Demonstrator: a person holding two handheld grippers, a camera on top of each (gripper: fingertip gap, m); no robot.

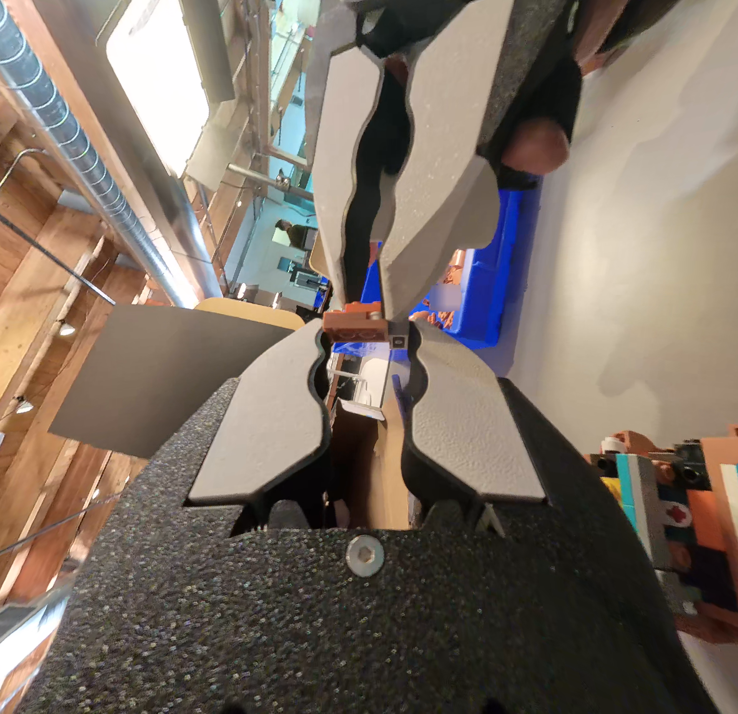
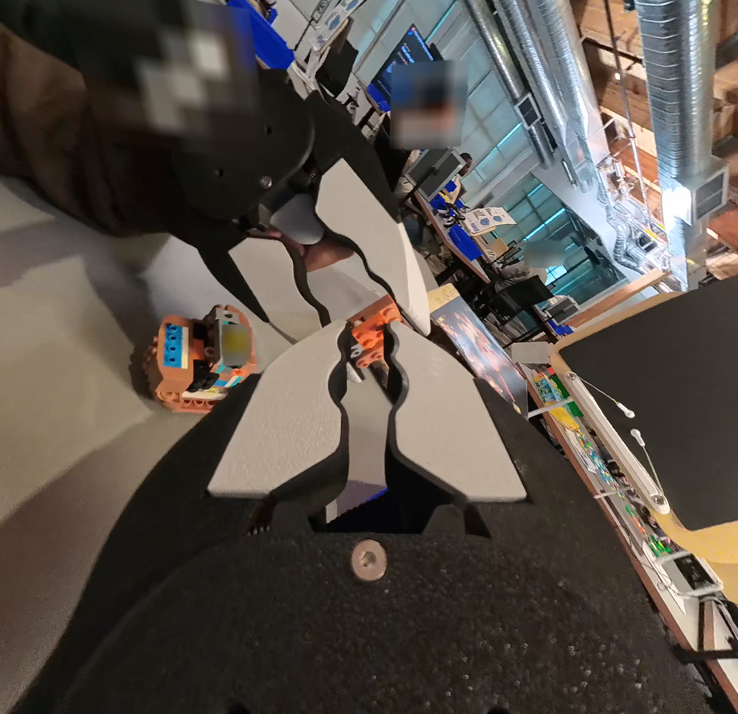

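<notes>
Here you are clamping the orange brick piece (image 1: 355, 327) in the left hand-held gripper (image 1: 367, 335). The right hand-held gripper (image 2: 367, 331) is pinching its far end, both closed on it and lifting it clear of the tabletop (image 2: 60, 335).

Matt grey pebbled finger pads (image 1: 275, 415), speckled rough black gripper body (image 1: 359, 623), bright metal hex screw (image 1: 365, 555), glossy orange plastic brick (image 1: 355, 327), smooth plastic brick model (image 2: 199, 359), ribbed shiny metal duct (image 2: 675, 87), matt pale tabletop (image 2: 60, 375)
</notes>
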